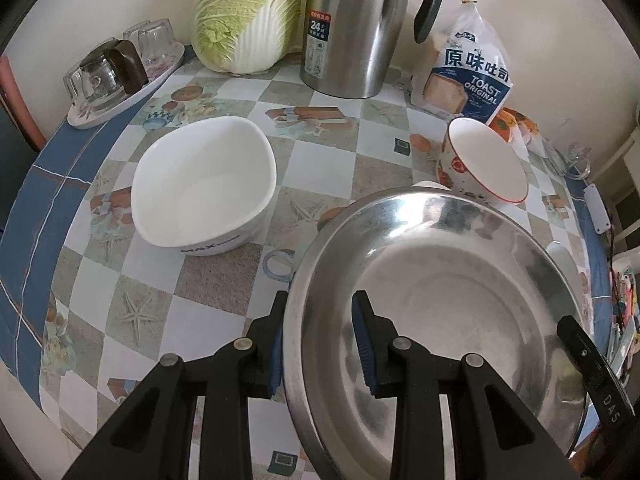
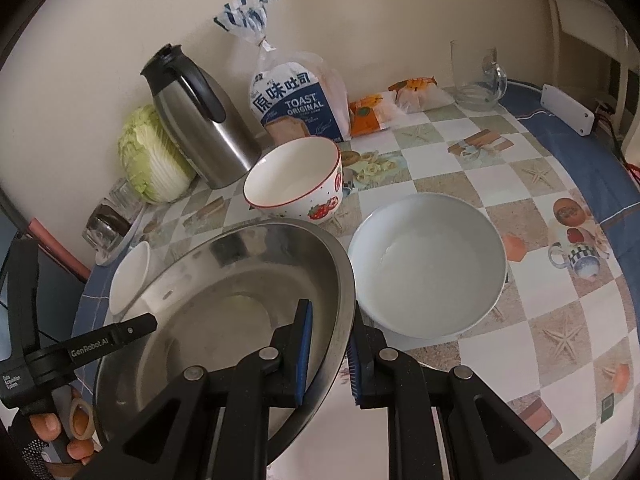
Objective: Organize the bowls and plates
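A cream wall backed the desk [image 1: 224,276], which wore a checked cloth printed with starfish and crockery; along the wall stood a napa cabbage [image 1: 248,16], a steel thermos jug [image 1: 352,28] and a bag of toast [image 1: 472,76], with a tray of upturned glasses [image 1: 120,72] far out to the left of the left gripper [image 1: 320,344].

Ahead and to the left of that gripper sat the white squarish bowl [image 1: 204,188], empty and on its own; the left gripper itself was clamped over the near-left rim of the steel basin [image 1: 440,280], one finger outside the wall and one inside; beyond the basin, ahead and to the right, the strawberry bowl [image 1: 484,164] stood apart.

The right gripper [image 2: 330,356] pinched the opposite rim of the same basin in the same way, so both held it, apparently a little off the cloth, though contact below was hidden; just to the right of this gripper lay the pale round bowl [image 2: 428,264], close beside the basin's edge; a glass mug [image 2: 476,76] stood well beyond.

By my reading the sorting had scarcely begun; no dish was nested in another, and all three bowls remained to be gathered, perhaps into the basin.
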The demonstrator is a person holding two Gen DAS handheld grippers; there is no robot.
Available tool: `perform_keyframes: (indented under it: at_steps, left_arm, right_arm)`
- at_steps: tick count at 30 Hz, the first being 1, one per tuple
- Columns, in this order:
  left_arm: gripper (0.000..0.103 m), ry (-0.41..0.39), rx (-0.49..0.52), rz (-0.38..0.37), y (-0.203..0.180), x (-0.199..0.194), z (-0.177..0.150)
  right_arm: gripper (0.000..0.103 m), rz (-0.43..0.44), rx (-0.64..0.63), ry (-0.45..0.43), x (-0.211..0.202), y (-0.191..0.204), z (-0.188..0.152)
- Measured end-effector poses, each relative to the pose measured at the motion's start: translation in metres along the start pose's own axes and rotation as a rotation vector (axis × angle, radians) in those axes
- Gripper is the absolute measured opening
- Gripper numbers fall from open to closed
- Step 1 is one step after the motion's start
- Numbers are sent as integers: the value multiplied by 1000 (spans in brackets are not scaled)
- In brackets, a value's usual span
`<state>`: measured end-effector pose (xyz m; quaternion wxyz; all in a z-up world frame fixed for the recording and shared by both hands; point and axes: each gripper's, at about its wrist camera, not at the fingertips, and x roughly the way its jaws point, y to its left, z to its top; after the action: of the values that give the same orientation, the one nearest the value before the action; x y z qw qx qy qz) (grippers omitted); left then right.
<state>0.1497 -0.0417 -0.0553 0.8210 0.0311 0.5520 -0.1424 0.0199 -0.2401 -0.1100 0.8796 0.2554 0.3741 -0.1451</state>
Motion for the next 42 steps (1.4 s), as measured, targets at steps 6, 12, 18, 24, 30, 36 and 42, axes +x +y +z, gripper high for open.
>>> perform_keyframes:
  at_steps: [6, 12, 18, 24, 30, 36, 42]
  left_arm:
    - [32, 0, -13, -10, 3, 5, 1]
    - [32, -8, -14, 5, 5, 7, 3]
    - [32, -38, -15, 16, 6, 8, 5]
    - [32, -60, -4, 24, 5, 9, 7]
    - [32, -75, -5, 29, 5, 11, 10]
    - [32, -80, -3, 32, 4, 13, 12]
    - [32, -84, -7, 25, 4, 14, 13]
  right_arm:
    - [18, -6, -4, 7, 7, 0, -2]
    - [18, -26, -25, 17, 12, 4, -3]
    - [18, -29, -34, 24, 16, 7, -3]
    - [18, -40, -41, 31, 20, 8, -3]
    - [19, -41, -43, 36, 24, 9, -3]
    - [19, -47, -49, 41, 28, 10, -3]
    - [19, -49, -48, 46, 31, 10, -4]
